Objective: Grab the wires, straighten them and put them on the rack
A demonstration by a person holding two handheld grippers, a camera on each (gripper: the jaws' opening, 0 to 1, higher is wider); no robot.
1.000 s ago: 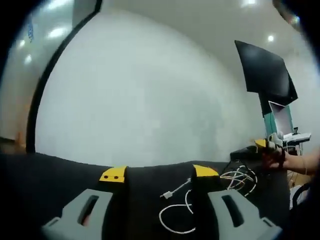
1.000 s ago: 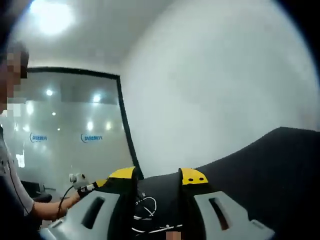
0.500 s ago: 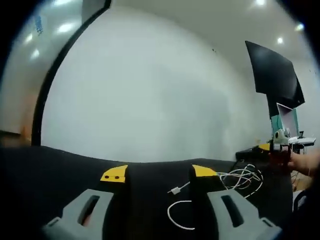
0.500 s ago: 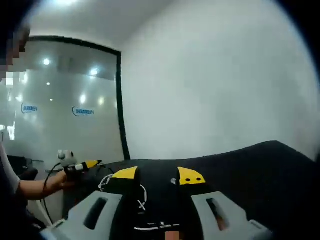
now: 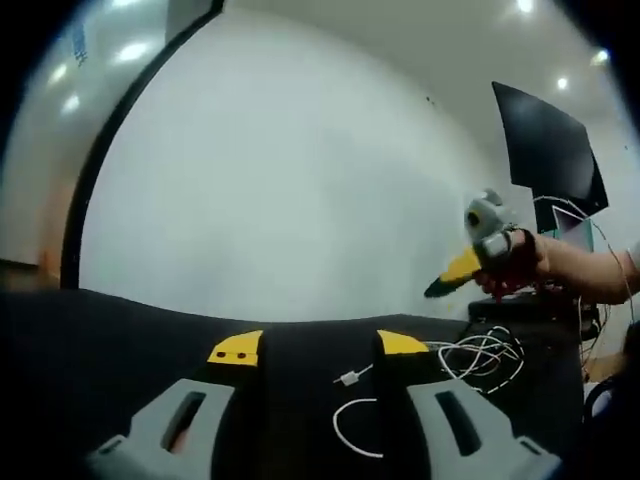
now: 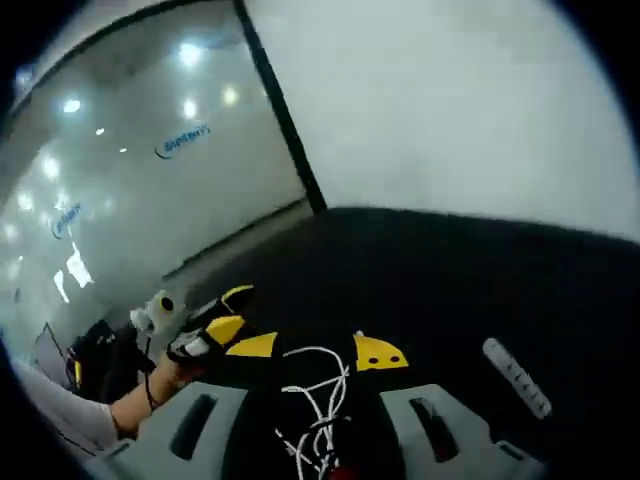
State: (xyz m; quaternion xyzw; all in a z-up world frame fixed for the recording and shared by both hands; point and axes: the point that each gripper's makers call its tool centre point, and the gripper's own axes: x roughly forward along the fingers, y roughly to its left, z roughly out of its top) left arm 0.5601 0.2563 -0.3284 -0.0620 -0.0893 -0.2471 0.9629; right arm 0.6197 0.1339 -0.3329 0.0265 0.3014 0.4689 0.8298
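surface: a black table top [image 5: 130,330] spreads under both my claws, dark and matte, running out to a curved far edge.
room: a plain white wall [image 5: 290,190] stands behind the table; a glass partition [image 6: 130,190] with a black frame and blue lettering shows in my right gripper view, with ceiling lights mirrored in it. a dark screen [image 5: 550,150] hangs high at the right in my left gripper view.
wires: a loose bundle of white wires [image 5: 480,352] lies on the table to the right of my left claw. one white cable [image 5: 352,425] trails out of it toward the near left, looping between my left jaws and ending in a small plug that points left. in my right gripper view the white wires [image 6: 318,405] run between my jaws, their long axis going away from me, strands crossing and bent.
strip: a pale grey strip [image 6: 516,376] lies flat on the table at the right, lengthwise away from me.
left claw [image 5: 312,348]: jaws spread apart, yellow tips low over the table, gripping nothing.
right claw [image 6: 310,350]: jaws parted, with the wire strands in the gap; whether they pinch the wires i cannot tell. from my left gripper view it hangs raised above the bundle at the right, yellow tip pointing down and left.
hands: my right hand [image 5: 545,265] wraps that claw's handle, forearm reaching in from the right; my left hand [image 6: 165,375] holds the other claw at the left.
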